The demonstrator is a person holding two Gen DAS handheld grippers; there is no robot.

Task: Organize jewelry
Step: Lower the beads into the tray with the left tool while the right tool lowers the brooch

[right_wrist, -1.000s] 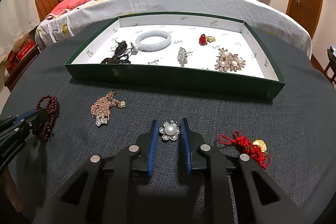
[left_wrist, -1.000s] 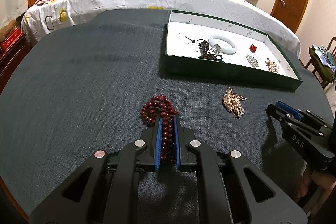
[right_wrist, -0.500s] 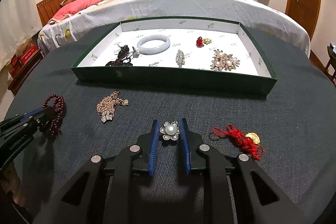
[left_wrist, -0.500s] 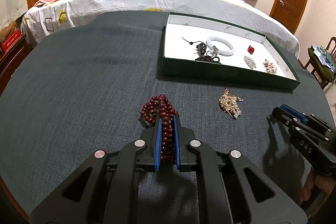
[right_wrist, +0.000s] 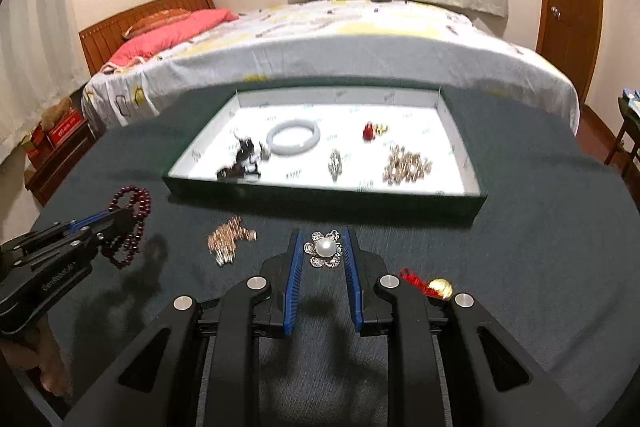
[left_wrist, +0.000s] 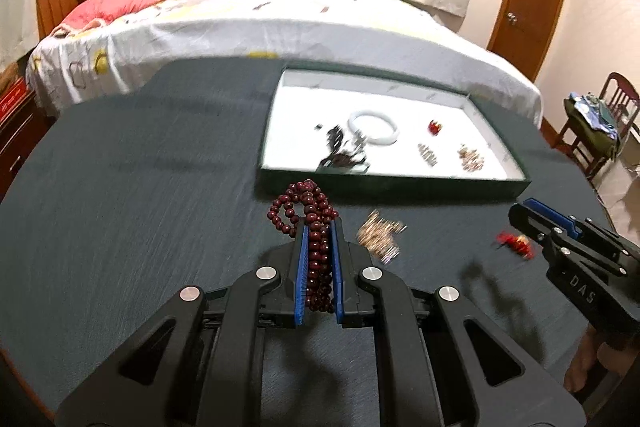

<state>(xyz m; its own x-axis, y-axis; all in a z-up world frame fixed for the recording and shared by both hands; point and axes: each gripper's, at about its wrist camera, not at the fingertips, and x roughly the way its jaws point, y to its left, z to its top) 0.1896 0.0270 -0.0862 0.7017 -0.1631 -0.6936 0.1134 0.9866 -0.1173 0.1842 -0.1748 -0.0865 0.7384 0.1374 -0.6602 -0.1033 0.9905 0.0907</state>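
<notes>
My left gripper (left_wrist: 319, 223) is shut on a dark red bead bracelet (left_wrist: 306, 205) and holds it above the table, its loops hanging out in front. It also shows in the right wrist view (right_wrist: 128, 227). My right gripper (right_wrist: 322, 233) is shut on a silver flower brooch with a pearl (right_wrist: 324, 249), lifted off the cloth. The green tray with white lining (right_wrist: 324, 193) lies ahead and holds a white bangle (right_wrist: 294, 137), a dark tangle (right_wrist: 242, 161), a red charm (right_wrist: 370, 131) and two brooches.
A rose-gold chain (right_wrist: 228, 239) and a red knot with a gold coin (right_wrist: 430, 285) lie on the dark grey tablecloth (left_wrist: 140, 187) before the tray. A bed (left_wrist: 260, 23) stands behind the table, a chair (left_wrist: 596, 123) at the right.
Both grippers have risen and pulled back with their pieces. The bracelet and the pearl brooch have come off the cloth. The tray looks farther away and the views are blurred.
</notes>
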